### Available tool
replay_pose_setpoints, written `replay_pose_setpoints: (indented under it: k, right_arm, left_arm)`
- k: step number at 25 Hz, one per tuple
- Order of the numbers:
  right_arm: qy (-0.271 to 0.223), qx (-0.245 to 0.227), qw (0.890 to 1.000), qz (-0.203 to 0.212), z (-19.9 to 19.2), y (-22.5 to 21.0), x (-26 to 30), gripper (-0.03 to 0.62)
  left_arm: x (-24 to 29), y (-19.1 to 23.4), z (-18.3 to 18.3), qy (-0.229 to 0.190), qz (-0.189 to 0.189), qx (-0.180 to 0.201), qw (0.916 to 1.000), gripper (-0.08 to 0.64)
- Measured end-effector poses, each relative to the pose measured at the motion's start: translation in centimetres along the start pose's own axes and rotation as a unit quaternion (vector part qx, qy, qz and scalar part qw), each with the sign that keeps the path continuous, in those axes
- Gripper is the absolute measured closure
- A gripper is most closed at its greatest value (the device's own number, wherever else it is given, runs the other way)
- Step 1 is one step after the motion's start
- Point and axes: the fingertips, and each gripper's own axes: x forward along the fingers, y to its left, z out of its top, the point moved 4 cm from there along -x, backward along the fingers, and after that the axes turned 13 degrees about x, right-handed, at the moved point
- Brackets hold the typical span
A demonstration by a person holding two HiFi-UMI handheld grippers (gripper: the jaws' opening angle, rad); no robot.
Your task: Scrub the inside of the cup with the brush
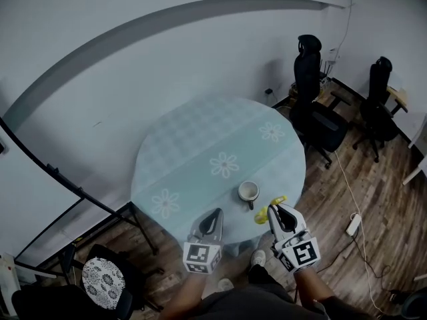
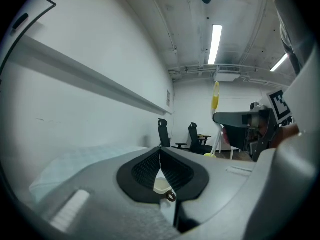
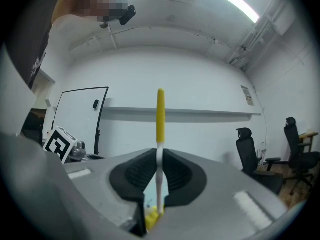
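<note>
In the head view, the cup (image 1: 249,192) stands near the front edge of the table (image 1: 193,145), between your left gripper (image 1: 213,219) and your right gripper (image 1: 275,210). The left gripper view shows your left jaws pressed together on nothing, the cup low beyond them. The right gripper view shows your right jaws clamped on the white shaft of the brush (image 3: 160,116), its yellow end rising past them.

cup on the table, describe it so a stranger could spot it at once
Find the round table covered in pale daisy print. Near its front edge, just ahead of the right gripper, stands the cup. It is the only thing standing on the table, pale inside, with its handle toward the person.
</note>
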Motion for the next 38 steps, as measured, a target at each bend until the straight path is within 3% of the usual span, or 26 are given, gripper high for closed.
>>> replay_pose_setpoints:
  k: [10,18,24,38]
  right_arm:
    - [0.012,0.022,0.999,0.030,0.4,-9.7,6.1,0.554]
    - [0.025,0.041,0.997,0.055,-0.1,-15.4,9.7,0.554]
    - [0.036,0.058,0.995,0.076,-1.4,-17.5,12.1,0.554]
    - [0.066,0.090,0.992,0.056,-5.0,-17.6,19.8,0.554]
  left_arm:
    - [10.1,-0.4,-0.7,0.027,0.021,-0.005,0.9994,0.554]
    - [15.0,-0.2,-1.5,0.056,0.053,-0.003,0.9970,0.554]
    - [17.3,0.2,-2.4,0.070,0.078,-0.017,0.9944,0.554]
    - [21.6,4.8,-6.3,0.083,0.038,-0.043,0.9949,0.554]
